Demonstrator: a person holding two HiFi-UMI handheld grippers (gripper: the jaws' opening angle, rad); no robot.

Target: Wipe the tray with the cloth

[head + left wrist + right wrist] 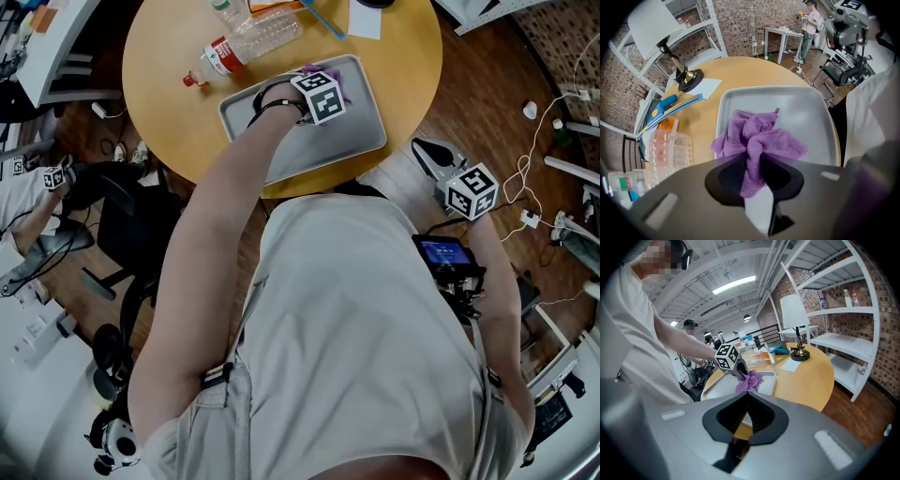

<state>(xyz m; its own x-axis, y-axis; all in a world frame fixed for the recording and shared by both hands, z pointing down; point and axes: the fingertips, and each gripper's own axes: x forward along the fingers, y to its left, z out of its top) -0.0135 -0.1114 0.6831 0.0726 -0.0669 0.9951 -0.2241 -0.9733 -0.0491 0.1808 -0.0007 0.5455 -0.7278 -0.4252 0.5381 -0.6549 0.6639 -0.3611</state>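
A grey tray (356, 136) lies on the round yellow table (169, 56). My left gripper (323, 86) points straight down over the tray's far end, shut on a crumpled purple cloth (338, 82). In the left gripper view the cloth (757, 138) bunches out from between the jaws and rests on the tray (801, 110) near its left rim. My right gripper (424, 155) hangs off the table beside its near right edge; its jaws look shut with nothing between them. From there I see the left gripper (735, 367), the cloth (750, 380) and the tray (719, 387).
A plastic bottle (246, 45), a blue tool (323, 19) and white paper (366, 19) lie beyond the tray. A desk lamp (686, 77) and a clear plastic box (670, 150) stand on the table. A black chair (117, 211) and floor cables (534, 141) flank it.
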